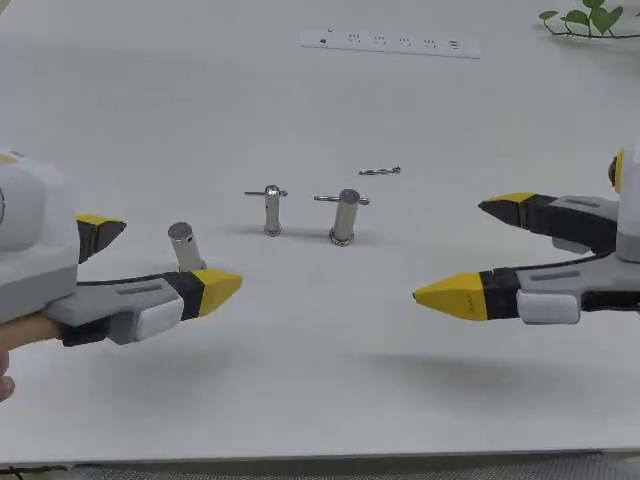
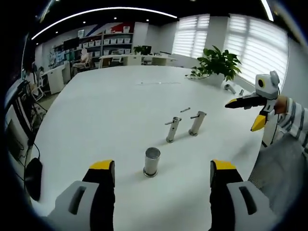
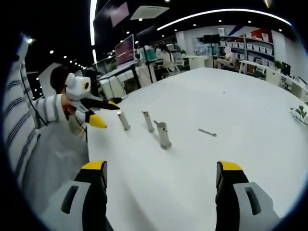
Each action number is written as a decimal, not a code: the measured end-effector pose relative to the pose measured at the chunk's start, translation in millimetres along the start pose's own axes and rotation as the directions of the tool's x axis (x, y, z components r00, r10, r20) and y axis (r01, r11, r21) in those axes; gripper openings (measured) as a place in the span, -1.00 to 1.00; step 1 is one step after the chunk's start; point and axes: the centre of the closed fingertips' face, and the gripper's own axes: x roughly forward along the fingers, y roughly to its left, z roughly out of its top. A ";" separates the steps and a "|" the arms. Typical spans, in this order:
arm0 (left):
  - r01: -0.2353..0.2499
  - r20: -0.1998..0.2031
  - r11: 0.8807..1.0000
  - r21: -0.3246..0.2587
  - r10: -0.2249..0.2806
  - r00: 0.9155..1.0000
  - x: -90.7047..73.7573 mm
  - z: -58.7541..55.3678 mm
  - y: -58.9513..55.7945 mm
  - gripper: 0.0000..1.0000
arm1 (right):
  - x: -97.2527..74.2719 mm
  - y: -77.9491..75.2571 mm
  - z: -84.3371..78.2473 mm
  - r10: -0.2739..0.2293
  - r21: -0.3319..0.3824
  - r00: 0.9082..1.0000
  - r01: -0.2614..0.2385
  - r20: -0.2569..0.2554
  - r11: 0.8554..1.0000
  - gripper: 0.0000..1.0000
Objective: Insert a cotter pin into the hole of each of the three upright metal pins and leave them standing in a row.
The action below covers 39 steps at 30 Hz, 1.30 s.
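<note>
Covering the whole scene is a white worktop [image 1: 320, 390]. The left gripper [image 2: 161, 167] hovers near the front left edge, jaws spread wide and holding nothing. The right gripper [image 1: 449, 250] hovers near the front right edge, jaws likewise apart and empty. A power strip [image 1: 390, 42] lies along the far edge, and a plant [image 1: 590, 18] sits at the far right corner.

Three metal pins stand upright in a row mid-worktop:
- The bare pin [image 1: 183, 247] stands just ahead of the left gripper's jaws, untouched.
- The middle pin [image 1: 272, 215] is crossed near its top by the middle cotter pin [image 1: 262, 193].
- The right pin [image 1: 345, 220] is crossed by the right cotter pin [image 1: 330, 199].

A loose cotter pin [image 1: 380, 171] lies flat just beyond the right pin, towards the far edge.
</note>
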 end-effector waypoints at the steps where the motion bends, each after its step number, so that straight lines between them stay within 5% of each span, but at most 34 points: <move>1: 0.008 0.003 1.000 -0.006 -0.008 1.000 -2.0 -0.1 -1.0 0.68 | 0.2 -6.8 0.0 0.001 -0.019 1.000 -0.002 -0.015 1.000 0.90; 8: 0.020 0.014 1.000 -0.001 -0.020 1.000 -9.1 -2.0 -3.3 0.81 | 4.4 -31.3 1.4 0.024 -0.110 0.992 -0.038 -0.124 0.993 0.83; 25: 0.036 0.022 0.997 -0.063 -0.034 0.999 -27.0 -11.0 -2.8 0.99 | 50.5 -53.6 6.5 0.099 -0.243 0.935 -0.189 -0.342 0.951 0.59; 29: 0.037 0.011 0.997 -0.068 -0.036 0.999 -29.6 -14.7 -2.5 0.99 | 59.9 -58.1 6.9 0.094 -0.279 0.917 -0.214 -0.388 0.936 0.55; 35: 0.039 0.008 0.997 -0.066 -0.039 0.999 -31.9 -15.2 -4.8 0.99 | 76.6 -74.0 12.7 0.067 -0.317 0.911 -0.209 -0.406 0.925 0.35; 39: 0.041 0.004 0.997 -0.064 -0.041 0.999 -32.1 -17.0 -3.8 0.99 | 85.5 -86.0 10.7 0.037 -0.344 0.897 -0.207 -0.442 0.916 0.23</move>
